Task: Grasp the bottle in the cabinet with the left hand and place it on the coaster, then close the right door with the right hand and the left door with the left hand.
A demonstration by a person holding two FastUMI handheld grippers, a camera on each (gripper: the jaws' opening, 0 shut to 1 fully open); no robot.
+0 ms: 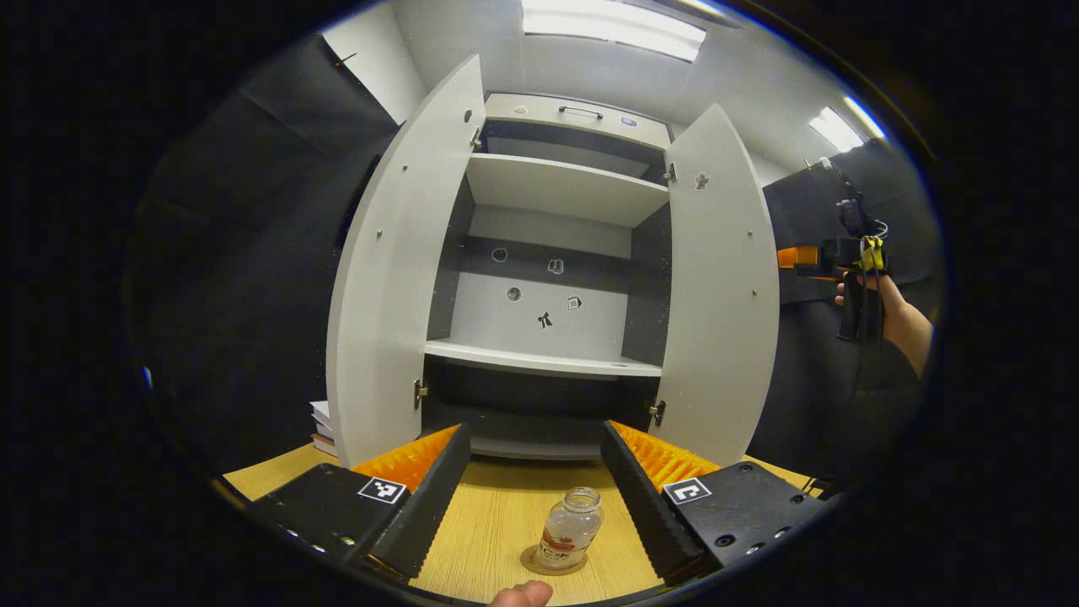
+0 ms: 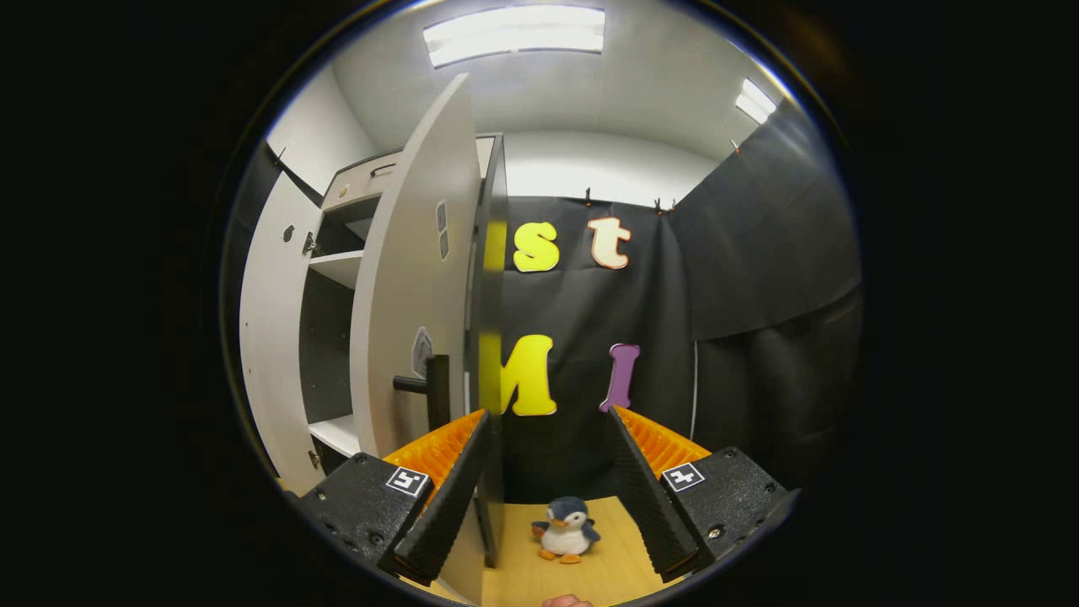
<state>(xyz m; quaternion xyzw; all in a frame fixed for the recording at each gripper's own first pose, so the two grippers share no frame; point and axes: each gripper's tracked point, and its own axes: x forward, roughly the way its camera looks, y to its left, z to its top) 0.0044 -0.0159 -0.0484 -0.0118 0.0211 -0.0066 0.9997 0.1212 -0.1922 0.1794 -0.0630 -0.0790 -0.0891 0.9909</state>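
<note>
While doors [image 1: 396, 278] gape, bottle [image 1: 571, 529] tops coaster [image 1: 539, 564].

Both grippers gape wide — left gripper [image 1: 533, 480] low, right gripper [image 2: 550, 468] raised.

Clear bottle [image 1: 571, 529] upright on coaster [image 1: 539, 563], cabinet doors [image 1: 725, 287] open

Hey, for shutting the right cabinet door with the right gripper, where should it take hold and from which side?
Probably the black bar handle on the right door. It stands upright and proud of the door's outer face on a short post, leaving a gap behind it. Come at that outer face, jaws level, one on either side of the bar. The right gripper is open and already faces that side.
</note>
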